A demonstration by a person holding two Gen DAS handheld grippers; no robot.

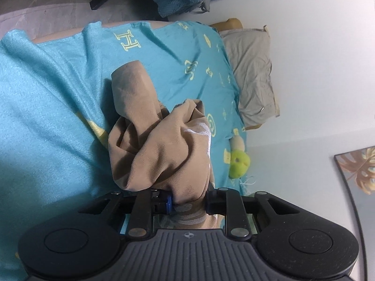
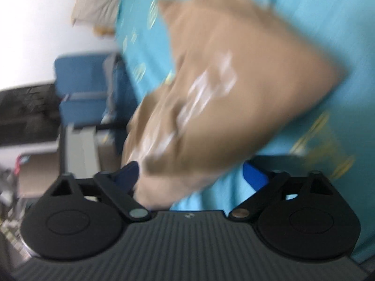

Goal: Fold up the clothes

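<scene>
Tan garment (image 1: 161,145) bunched and unfolded, pinched by the left gripper (image 1: 188,205) over the turquoise bedspread (image 1: 46,107).
Right gripper (image 2: 192,175) spread wide, gripping nothing, cloth just ahead; view blurred. No neat fold visible; folding judged barely begun. Grey pillow (image 1: 253,70) lies beyond.

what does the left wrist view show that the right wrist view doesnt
Only the left wrist view shows the green soft toy, a framed leaf picture and the left hand-held gripper shut on the tan garment.

Only the right wrist view, which is blurred, shows the right hand-held gripper with jaws wide apart.

Both show the tan garment, the turquoise bedspread and a beige pillow.
</scene>
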